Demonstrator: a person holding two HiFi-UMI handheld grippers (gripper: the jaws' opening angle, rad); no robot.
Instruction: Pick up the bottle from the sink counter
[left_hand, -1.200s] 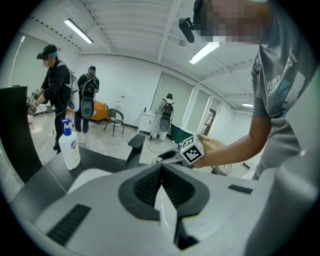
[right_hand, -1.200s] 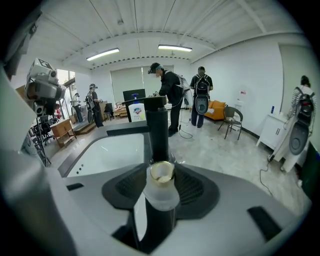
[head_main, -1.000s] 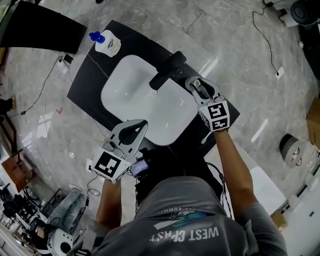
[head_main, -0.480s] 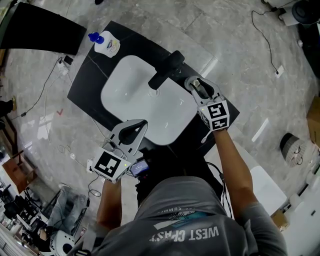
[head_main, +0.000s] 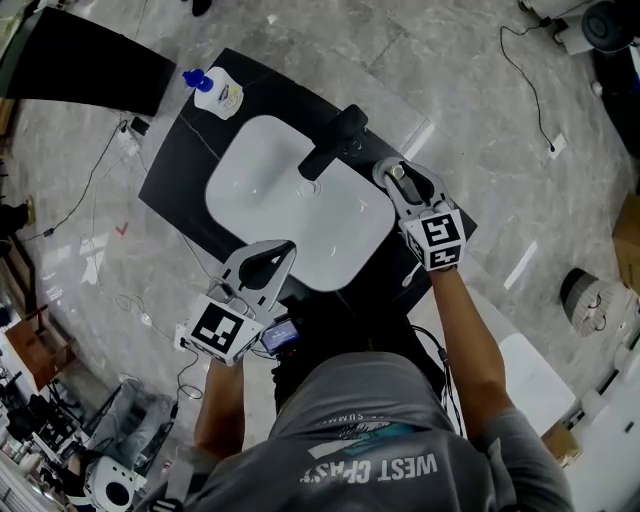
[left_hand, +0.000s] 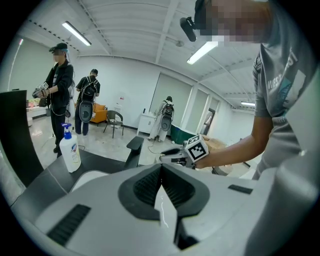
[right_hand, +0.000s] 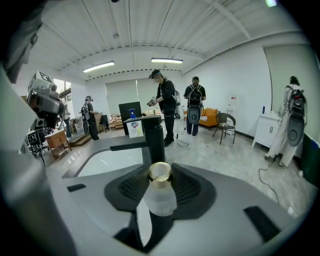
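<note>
1. Bottle (head_main: 397, 173) (right_hand: 160, 197) last in this sweep. At the far left corner of the black counter (head_main: 175, 170) stands a white pump bottle (head_main: 217, 92) with a blue top, well apart from both grippers. It is best left alone.
2. The left gripper (head_main: 278, 247) (left_hand: 161, 172) hovers by the near rim of the sink (head_main: 225, 160), jaws together with nothing between them. It should stay parked there, out of the lift path.
3. The black tap (head_main: 335, 140) (right_hand: 152, 137) stands behind the basin, near the right gripper. Any rise should probably go straight up, with no swing leftward into the spout.
4. The right gripper (head_main: 392, 168) (right_hand: 160, 177) is clamped on the bottle, a small frosted one with a gold cap, upright between the ribbed pads over the counter to the right of the basin.
   - Whether its base has left the counter cannot be told.
   - The body looks smooth and rounded, so hold the squeeze steady, keep it upright, and lift slowly to avoid a slip.
</note>
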